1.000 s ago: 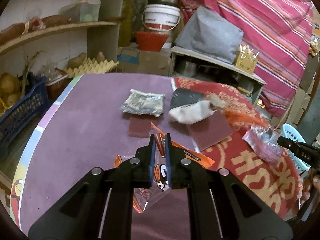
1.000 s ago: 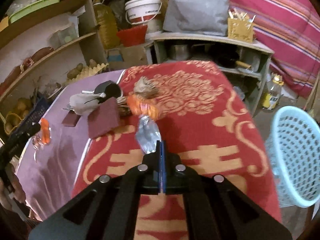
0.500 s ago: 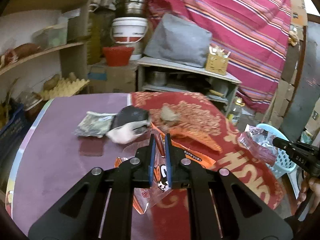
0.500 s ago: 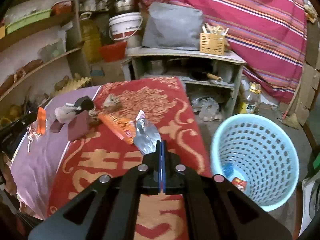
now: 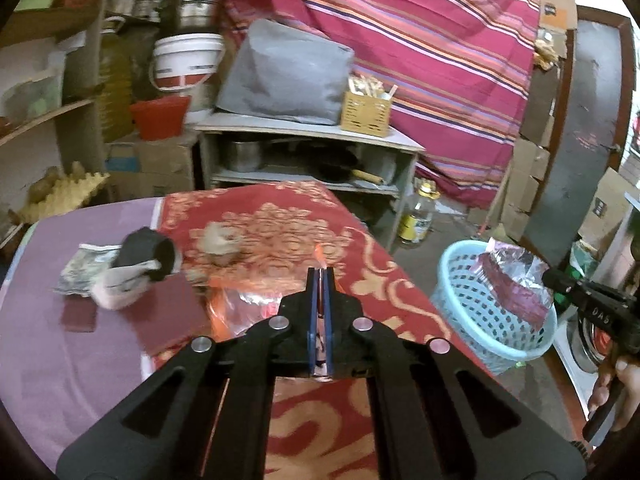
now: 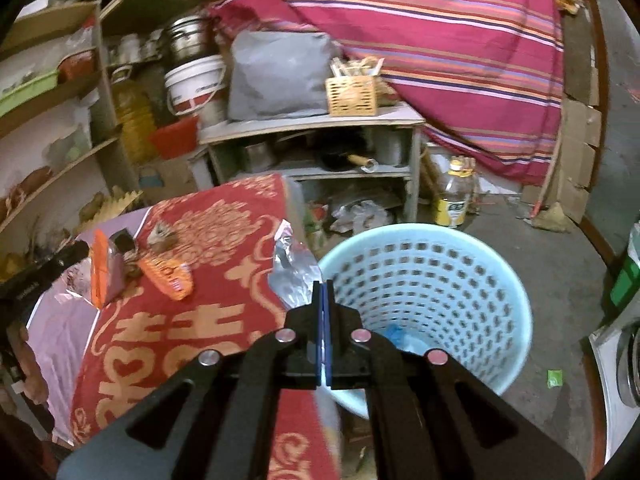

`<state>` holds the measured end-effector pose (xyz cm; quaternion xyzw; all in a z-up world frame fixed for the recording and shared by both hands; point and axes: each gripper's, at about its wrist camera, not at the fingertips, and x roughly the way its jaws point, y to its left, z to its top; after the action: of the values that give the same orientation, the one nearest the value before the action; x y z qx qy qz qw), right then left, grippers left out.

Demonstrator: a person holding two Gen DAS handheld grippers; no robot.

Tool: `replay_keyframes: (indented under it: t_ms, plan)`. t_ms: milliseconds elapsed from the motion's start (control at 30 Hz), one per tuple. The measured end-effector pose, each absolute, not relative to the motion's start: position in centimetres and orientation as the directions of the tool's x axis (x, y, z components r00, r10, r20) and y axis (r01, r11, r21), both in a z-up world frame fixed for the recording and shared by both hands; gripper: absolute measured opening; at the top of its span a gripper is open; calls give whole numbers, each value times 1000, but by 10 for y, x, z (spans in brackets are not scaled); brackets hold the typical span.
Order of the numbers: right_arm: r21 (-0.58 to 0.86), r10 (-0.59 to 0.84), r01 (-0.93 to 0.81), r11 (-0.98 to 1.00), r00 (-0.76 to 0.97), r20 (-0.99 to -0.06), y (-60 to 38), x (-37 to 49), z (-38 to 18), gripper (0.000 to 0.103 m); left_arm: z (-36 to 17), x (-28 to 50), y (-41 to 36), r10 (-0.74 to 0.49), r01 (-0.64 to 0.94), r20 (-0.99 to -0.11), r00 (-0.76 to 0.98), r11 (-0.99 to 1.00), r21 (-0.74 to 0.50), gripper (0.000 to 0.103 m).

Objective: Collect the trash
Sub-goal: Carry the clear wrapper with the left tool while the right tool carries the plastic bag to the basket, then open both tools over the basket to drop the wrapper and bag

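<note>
With both tongs clamped, the right gripper on a silver wrapper and the left gripper on an orange wrapper, you're carrying trash to the blue basket at lower right; next, release over it.

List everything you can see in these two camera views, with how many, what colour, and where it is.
Orange wrapper: one, orange and clear, held in the left gripper.
Silver wrapper: one, silver and dark red, held in the right gripper by the basket's rim.
Basket: one, light blue, on the floor right of the table.
Tablecloth: one, red and gold, over the table.
Orange packet: one, lying on the tablecloth.
Bucket: one, white, on the back shelves.
Grey bundle: one, on the low shelf unit.
Oil bottle: one, clear with a yellow label, on the floor.
Left gripper: black, shut on the orange wrapper.
Right gripper: black, shut on the silver wrapper.
</note>
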<state>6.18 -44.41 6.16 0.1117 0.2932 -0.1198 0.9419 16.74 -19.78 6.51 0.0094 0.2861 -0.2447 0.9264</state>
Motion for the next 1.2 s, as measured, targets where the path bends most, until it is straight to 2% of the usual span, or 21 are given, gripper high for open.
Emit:
replay_keyframes:
  t_ms: [300, 800, 1067, 1200]
  plan:
    - [184, -196, 360, 915, 793, -576, -494, 40, 53, 0, 60, 162, -246, -456, 503, -556, 695, 861, -78, 1]
    - [193, -239, 417, 888, 778, -581, -551, 27, 57, 0, 70, 156, -355, -584, 630, -529, 617, 768, -113, 1]
    - [197, -241, 424, 884, 774, -585, -561, 28, 55, 0, 61, 156, -405, -612, 681, -554, 565, 724, -106, 1]
    - [199, -240, 425, 883, 774, -586, -561, 29, 55, 0, 55, 158, -416, -615, 692, -570, 545, 713, -109, 7]
